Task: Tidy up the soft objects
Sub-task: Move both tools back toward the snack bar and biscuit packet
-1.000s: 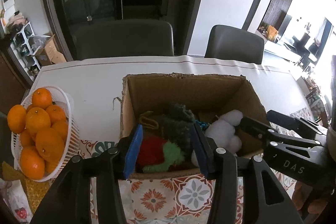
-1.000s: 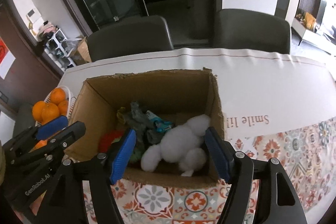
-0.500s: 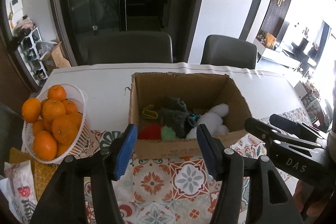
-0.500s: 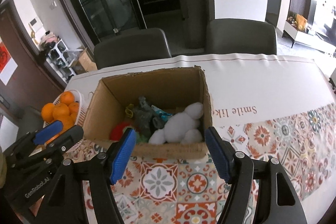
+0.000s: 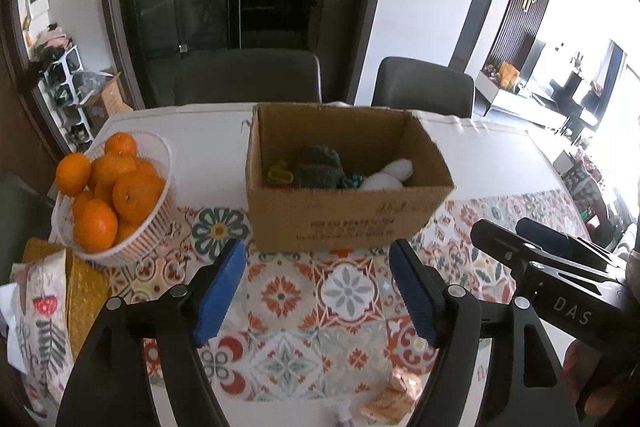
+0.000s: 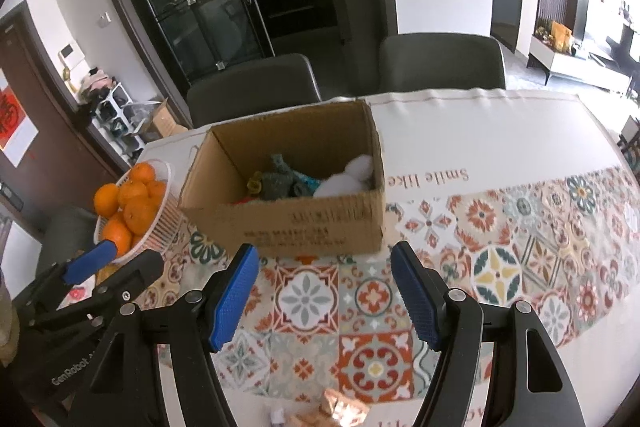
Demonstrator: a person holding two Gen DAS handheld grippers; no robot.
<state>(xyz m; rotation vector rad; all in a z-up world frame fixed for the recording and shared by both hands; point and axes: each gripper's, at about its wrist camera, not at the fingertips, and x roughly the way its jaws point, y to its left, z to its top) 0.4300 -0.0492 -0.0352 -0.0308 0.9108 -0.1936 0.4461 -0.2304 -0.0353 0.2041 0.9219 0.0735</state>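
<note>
An open cardboard box (image 5: 348,223) (image 6: 304,223) stands on the patterned tablecloth in the middle of the table. Inside lie soft toys: a white plush (image 5: 390,174) (image 6: 348,181), a grey-green knitted toy (image 5: 318,167) (image 6: 276,179) and a yellow piece (image 5: 280,174). My left gripper (image 5: 316,291) is open and empty, well in front of the box. My right gripper (image 6: 324,291) is open and empty, also in front of the box; it also shows in the left wrist view (image 5: 532,243).
A white basket of oranges (image 5: 108,195) (image 6: 132,207) stands left of the box. A printed bag (image 5: 44,327) lies at the near left. Small wrapped items (image 5: 388,403) (image 6: 340,411) lie at the table's near edge. Two dark chairs (image 5: 248,75) stand behind.
Both grippers have drawn back and away from above the box, so the box now sits farther off. Both stay open and empty.
</note>
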